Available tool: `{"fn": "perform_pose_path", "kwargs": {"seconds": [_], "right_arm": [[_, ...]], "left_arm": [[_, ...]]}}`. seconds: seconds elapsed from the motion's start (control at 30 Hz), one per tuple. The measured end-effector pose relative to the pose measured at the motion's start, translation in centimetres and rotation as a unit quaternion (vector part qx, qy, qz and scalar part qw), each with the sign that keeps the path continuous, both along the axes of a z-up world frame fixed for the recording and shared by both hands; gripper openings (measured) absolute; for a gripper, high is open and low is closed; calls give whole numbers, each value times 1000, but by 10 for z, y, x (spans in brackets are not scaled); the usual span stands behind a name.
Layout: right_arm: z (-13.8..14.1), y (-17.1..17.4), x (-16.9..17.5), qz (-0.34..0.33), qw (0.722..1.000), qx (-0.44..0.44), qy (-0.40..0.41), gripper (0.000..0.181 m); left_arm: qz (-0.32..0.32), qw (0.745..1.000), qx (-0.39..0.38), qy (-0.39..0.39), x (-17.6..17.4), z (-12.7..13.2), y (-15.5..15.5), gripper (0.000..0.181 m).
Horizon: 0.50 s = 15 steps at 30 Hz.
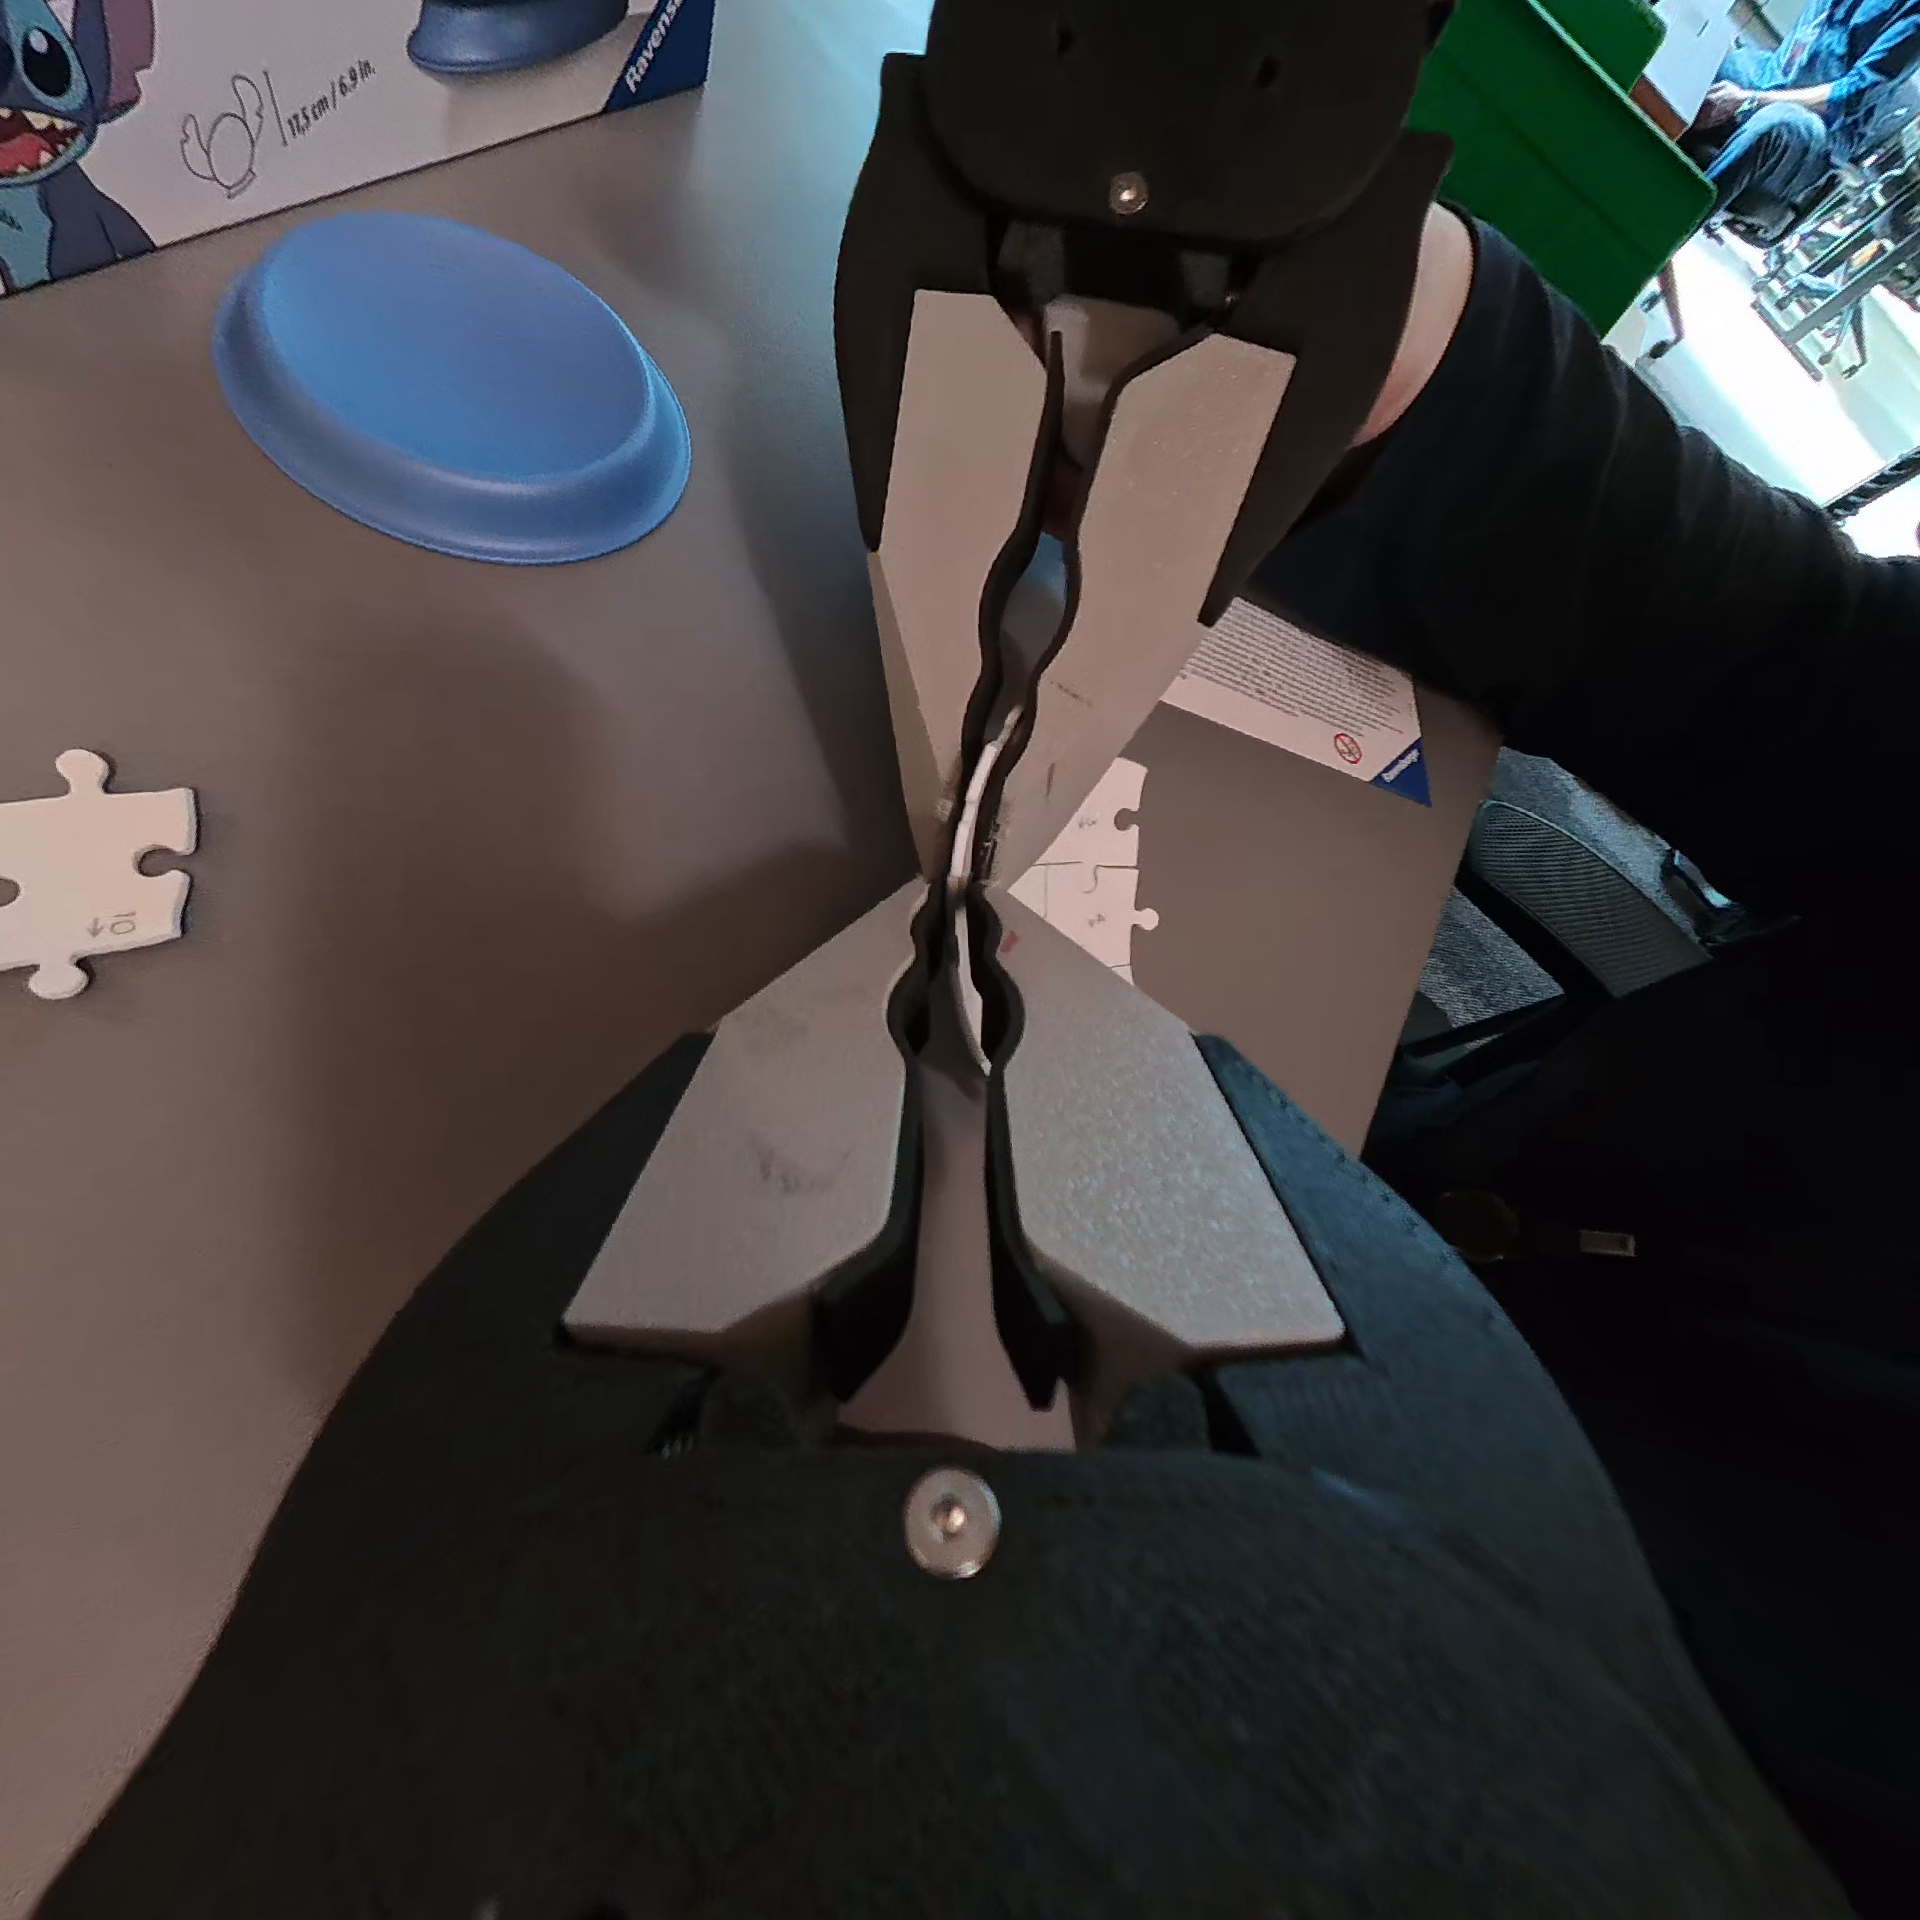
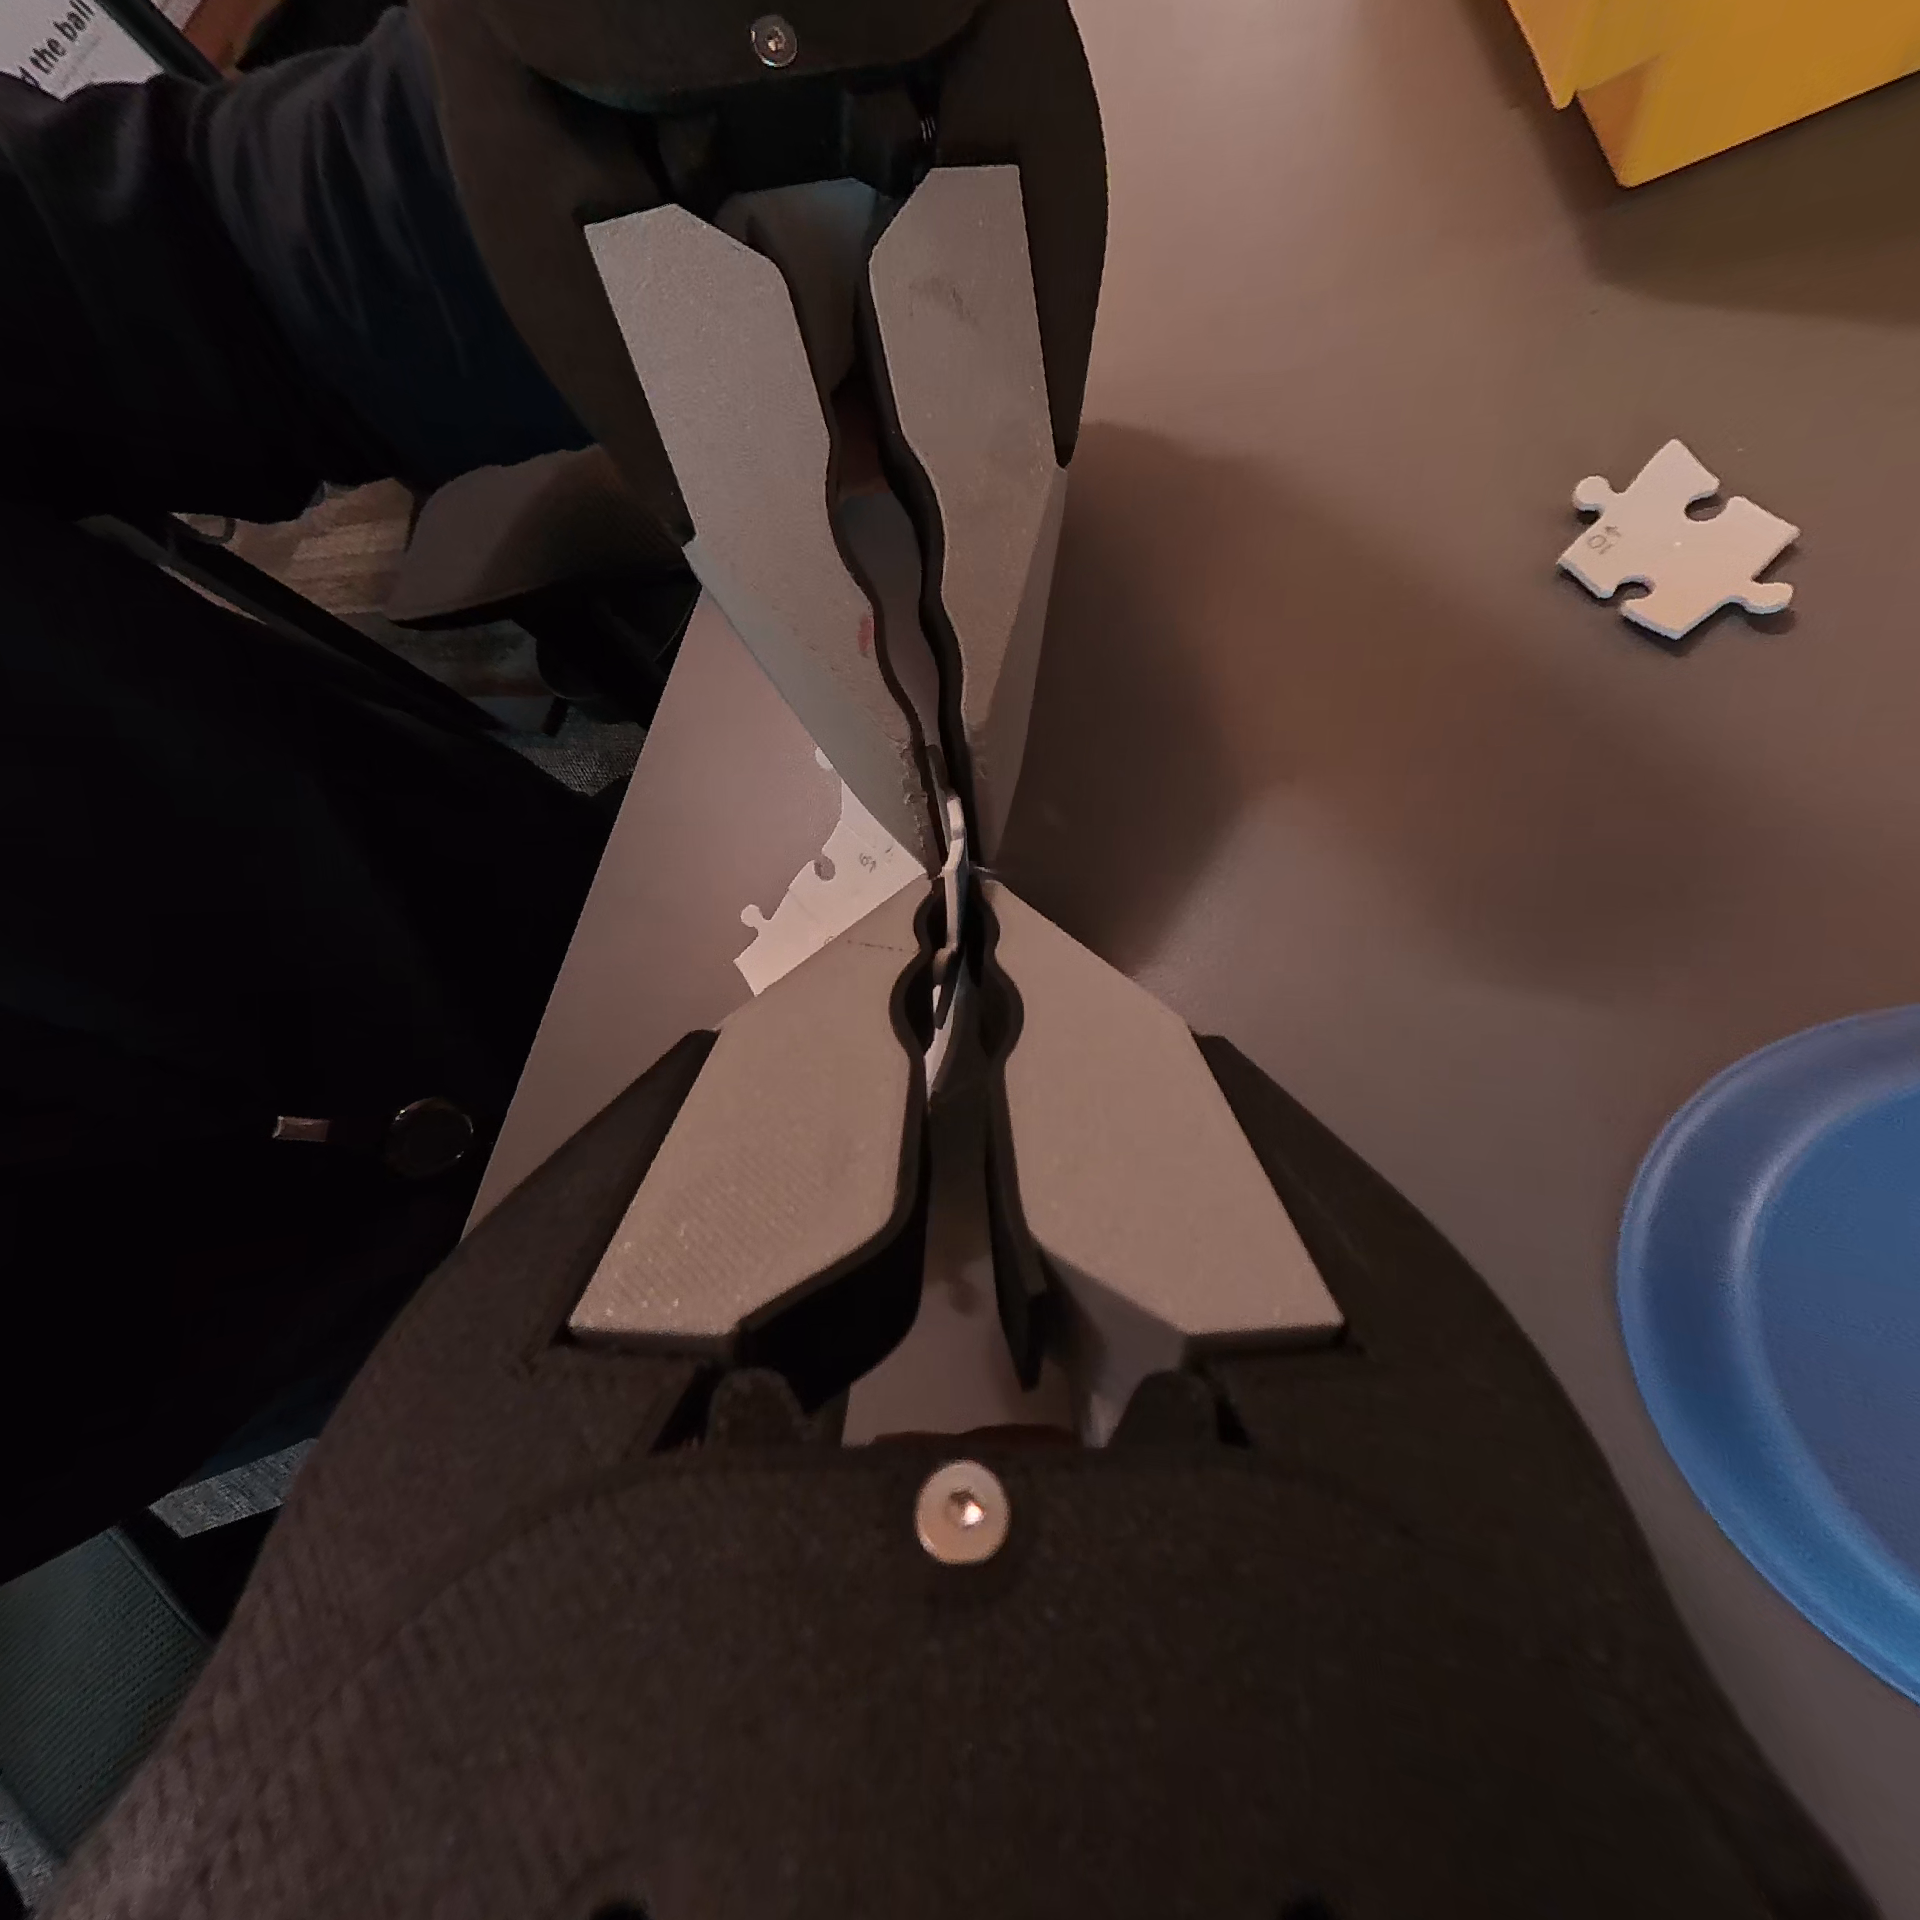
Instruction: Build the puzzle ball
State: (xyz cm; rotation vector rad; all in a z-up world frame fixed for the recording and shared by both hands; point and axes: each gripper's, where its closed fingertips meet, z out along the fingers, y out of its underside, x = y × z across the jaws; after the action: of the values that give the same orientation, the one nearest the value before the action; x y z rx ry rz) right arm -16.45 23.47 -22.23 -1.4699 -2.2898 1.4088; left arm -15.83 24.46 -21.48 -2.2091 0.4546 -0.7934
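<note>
The left gripper (image 1: 961,935) and right gripper (image 2: 956,925) meet tip to tip above the grey table (image 1: 520,779), each clamped on a white curved puzzle piece (image 1: 975,821). A blue dish (image 1: 447,384) sits left of the left gripper.

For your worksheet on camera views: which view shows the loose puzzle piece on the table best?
The right wrist view: the loose piece lies whole and clear on the table. In the left wrist view the same piece is cut off by the picture's left edge.
</note>
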Motion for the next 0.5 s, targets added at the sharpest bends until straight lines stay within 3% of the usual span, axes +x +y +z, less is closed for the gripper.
{"fn": "perform_pose_path", "kwargs": {"seconds": [0.5], "right_arm": [[3, -3, 1, 6, 1000, -14, 6, 0]], "left_arm": [[-31, 998, 14, 54, 1, 3, -3, 0]]}}
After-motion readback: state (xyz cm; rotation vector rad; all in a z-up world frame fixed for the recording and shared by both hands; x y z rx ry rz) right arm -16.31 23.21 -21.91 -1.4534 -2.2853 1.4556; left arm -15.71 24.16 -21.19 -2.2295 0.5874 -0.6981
